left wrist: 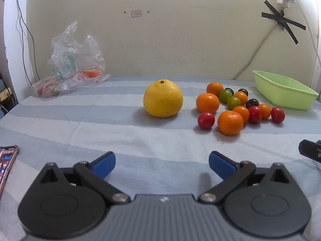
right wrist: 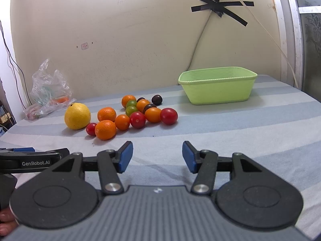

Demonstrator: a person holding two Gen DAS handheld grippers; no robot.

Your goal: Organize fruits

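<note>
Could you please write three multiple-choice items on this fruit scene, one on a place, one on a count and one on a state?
1. Where does the large yellow citrus sit relative to the heap of small fruits?
A. Between the heap and the plastic bag
B. Inside the green basket
C. Between the heap and the basket

2. How many green cherry tomatoes are in the heap?
A. None
B. Two
C. Five

3. What is in the green basket?
A. The mandarins
B. The yellow citrus
C. No fruit

Answers:
1 A: in the right wrist view the citrus lies on the bag's side of the heap.
2 B: one green tomato touches another.
3 C: the basket's visible interior shows no fruit, and the mandarins, such as this one, lie on the striped cloth.
</note>
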